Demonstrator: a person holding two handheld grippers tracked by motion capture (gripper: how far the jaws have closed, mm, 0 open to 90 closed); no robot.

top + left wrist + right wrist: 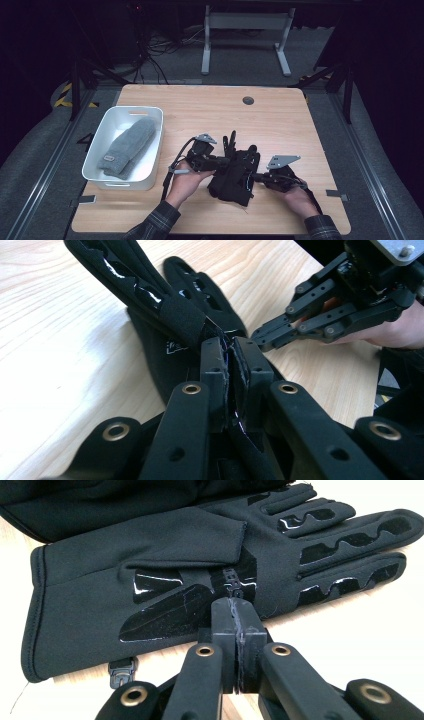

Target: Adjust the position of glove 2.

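Two black gloves, two tongs, mid-frame on the surface.

Left tongs (229,352) clamped on a fold of the upper glove (150,290), raised off the wood with fingers pointing to the upper left of the left gripper view. Right tongs (235,611) pressed shut, nothing visibly between them, tips just at the palm edge of the lower glove (165,555), lying flat straight ahead, long axis across the frame, cuff left, fingers right. In the high view, both gloves (235,172) bunched between the hands, left tongs (222,161) nearer the pile's middle. At left, one white bin (100,135) holding two grey mittens (127,145), well apart from the gloves.
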